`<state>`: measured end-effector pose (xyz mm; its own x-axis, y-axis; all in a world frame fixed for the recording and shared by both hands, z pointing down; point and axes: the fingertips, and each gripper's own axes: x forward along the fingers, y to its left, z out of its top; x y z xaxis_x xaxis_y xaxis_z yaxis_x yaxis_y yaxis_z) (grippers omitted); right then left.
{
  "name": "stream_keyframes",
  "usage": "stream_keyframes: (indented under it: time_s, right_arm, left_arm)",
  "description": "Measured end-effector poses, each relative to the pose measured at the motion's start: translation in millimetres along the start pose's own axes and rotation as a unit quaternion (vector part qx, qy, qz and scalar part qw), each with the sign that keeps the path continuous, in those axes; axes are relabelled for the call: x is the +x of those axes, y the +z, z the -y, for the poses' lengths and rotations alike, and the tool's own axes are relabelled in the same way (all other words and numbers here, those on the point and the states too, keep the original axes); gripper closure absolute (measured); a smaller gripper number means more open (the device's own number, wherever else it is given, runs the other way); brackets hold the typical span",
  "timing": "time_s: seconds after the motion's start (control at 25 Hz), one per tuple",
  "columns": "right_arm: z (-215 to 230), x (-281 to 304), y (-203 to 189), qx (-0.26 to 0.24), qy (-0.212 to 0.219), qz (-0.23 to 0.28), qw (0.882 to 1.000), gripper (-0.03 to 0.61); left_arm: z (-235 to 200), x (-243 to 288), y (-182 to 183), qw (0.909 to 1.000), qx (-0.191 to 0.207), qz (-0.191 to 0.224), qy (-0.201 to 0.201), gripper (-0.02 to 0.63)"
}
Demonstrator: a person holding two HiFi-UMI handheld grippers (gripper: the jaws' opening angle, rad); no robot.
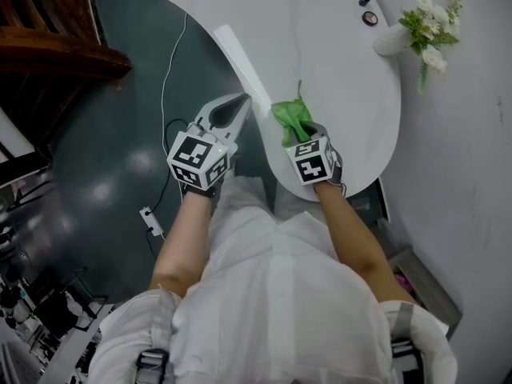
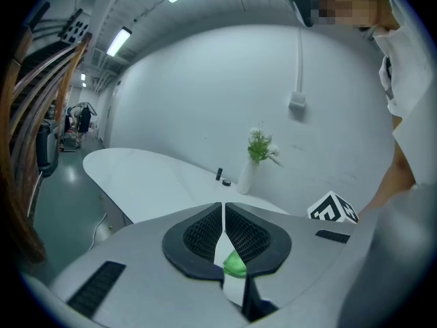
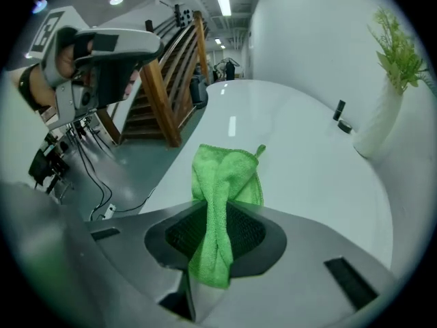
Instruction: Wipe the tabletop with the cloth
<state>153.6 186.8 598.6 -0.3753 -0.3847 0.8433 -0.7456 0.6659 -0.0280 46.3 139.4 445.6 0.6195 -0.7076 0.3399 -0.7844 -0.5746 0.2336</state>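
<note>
in the lower middle of the head view, the right gripper (image 1: pixel 298 133) is clamping down on the green cloth (image 1: pixel 291 115). it's pinching it as a bunched strip between its pads, and the loose end is fanning out past the tips. in the right gripper view the cloth is running straight along the jaws, long axis pointing away toward the far end of the table (image 3: pixel 300 162). it's sitting right at the table's near edge; whether it's actually touching the surface, i can't tell. the left gripper (image 1: pixel 238 104) is hovering just left of that edge, over the dark floor (image 1: pixel 120 134), jaws pressed together with nothing between them. so the right one is clearly nearer the job. my guess is the wipe is barely getting going. nearly all of the table is lying ahead, toward the top and upper right of the frame, with the vase (image 1: pixel 394 38) sitting over there to steer around.
</note>
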Motion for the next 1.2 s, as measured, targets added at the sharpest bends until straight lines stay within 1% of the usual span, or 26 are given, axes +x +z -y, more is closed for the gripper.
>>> stream_keyframes:
  time_s: [0.2, 0.28, 0.36, 0.44, 0.48, 0.56, 0.72, 0.8, 0.96, 1.08, 1.2]
  right_arm:
    - [-37.0, -3.8, -8.5, -0.052, 0.053, -0.002, 0.997, 0.506]
    - [-48.4, -7.6, -15.5, -0.084, 0.076, -0.003, 0.994, 0.506]
    - [-57.4, -13.5, -25.9, -0.123, 0.105, -0.003, 0.987, 0.506]
    - [-60.6, -20.7, -38.7, -0.157, 0.134, -0.002, 0.979, 0.506]
    - [-58.7, -24.4, -45.0, -0.166, 0.143, -0.001, 0.976, 0.506]
    - [-48.6, -31.2, -55.5, -0.164, 0.149, 0.002, 0.975, 0.506]
    - [-15.3, -42.3, -71.1, -0.128, 0.126, 0.007, 0.984, 0.506]
    - [5.4, -46.5, -78.4, -0.105, 0.104, 0.007, 0.989, 0.506]
    - [53.8, -57.1, -95.5, -0.044, 0.055, 0.007, 0.998, 0.506]
    - [93.0, -68.6, -112.0, -0.002, 0.013, 0.005, 1.0, 0.506]
    - [129.6, -80.8, -131.4, 0.037, -0.03, 0.005, 0.999, 0.506]
  left_arm:
    - [5.1, 5.5, -1.9, 0.9999, 0.002, -0.004, -0.01, 0.588]
    - [8.3, 8.7, -2.3, 0.9999, 0.003, -0.006, -0.014, 0.588]
    - [12.4, 12.8, -2.5, 0.9998, 0.005, -0.007, -0.019, 0.588]
    - [16.2, 17.5, -2.4, 0.9996, 0.007, -0.009, -0.024, 0.588]
    - [17.8, 19.9, -2.2, 0.9996, 0.008, -0.01, -0.026, 0.588]
    - [20.7, 24.4, -1.9, 0.9994, 0.01, -0.011, -0.031, 0.588]
    - [28.7, 32.3, -2.7, 0.9989, 0.013, -0.016, -0.042, 0.588]
    - [33.7, 36.1, -3.1, 0.9986, 0.015, -0.018, -0.048, 0.588]
    - [42.8, 45.2, -2.3, 0.9979, 0.02, -0.021, -0.059, 0.587]
    - [48.9, 51.4, -0.9, 0.9973, 0.023, -0.022, -0.065, 0.587]
    - [55.1, 55.1, -0.9, 0.9968, 0.027, -0.025, -0.071, 0.588]
